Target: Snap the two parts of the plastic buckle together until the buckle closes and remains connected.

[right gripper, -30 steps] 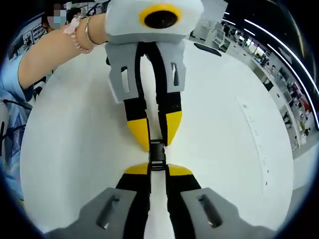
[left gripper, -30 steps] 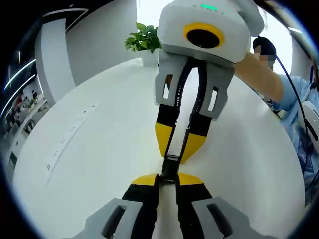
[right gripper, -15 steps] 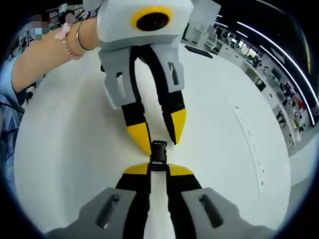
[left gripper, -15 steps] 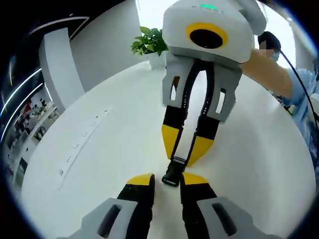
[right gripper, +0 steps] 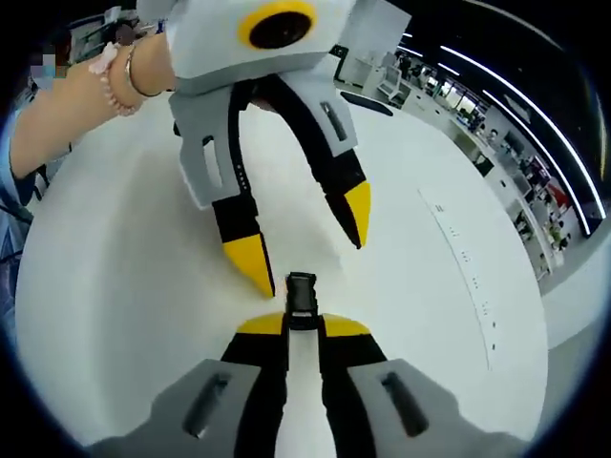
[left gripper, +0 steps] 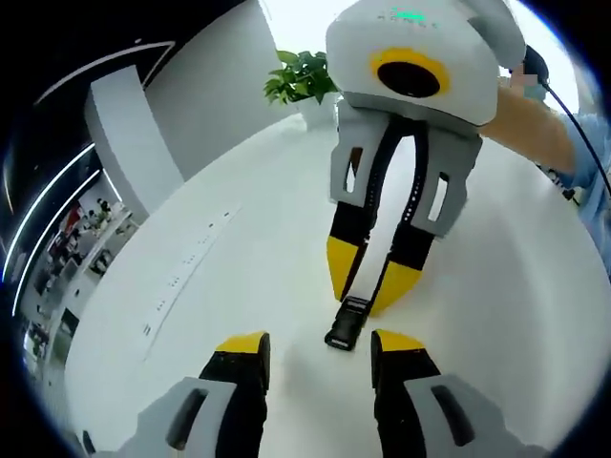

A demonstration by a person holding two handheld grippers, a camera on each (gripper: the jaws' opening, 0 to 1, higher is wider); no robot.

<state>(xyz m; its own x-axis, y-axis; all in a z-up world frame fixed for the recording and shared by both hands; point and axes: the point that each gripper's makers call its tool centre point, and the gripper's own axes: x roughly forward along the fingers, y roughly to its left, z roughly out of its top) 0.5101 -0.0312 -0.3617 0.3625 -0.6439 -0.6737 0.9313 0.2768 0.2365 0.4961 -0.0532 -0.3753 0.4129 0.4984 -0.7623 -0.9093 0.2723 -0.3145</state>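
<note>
1. Table: a wide white surface that lies under both grippers and runs out beyond their fingertips in both views. A row of small markings crosses it well off to the side of the fingers.

2. Right gripper: in the left gripper view it comes down from the top, and its 2 yellow-tipped fingers converge on the far end of the buckle. In the right gripper view its own 2 fingers rise from the bottom, pressed close together and pinching the near end of the buckle between the yellow tips.

3. Left gripper: in the right gripper view it hangs from the top with its 2 fingers spread wide apart. One yellow tip sits just beside the far end of the buckle and the other stands clear of it. In the left gripper view its own fingers are likewise spread, with the buckle in the gap just ahead of the tips and touching neither.

4. Potted plant: green leaves at the far edge of the table, beyond the right gripper's body.

5. Buckle: a small black plastic piece that reads as 1 joined unit, held off its end by the right gripper's fingertips; the seam between its 2 parts is too small to make out.
</note>
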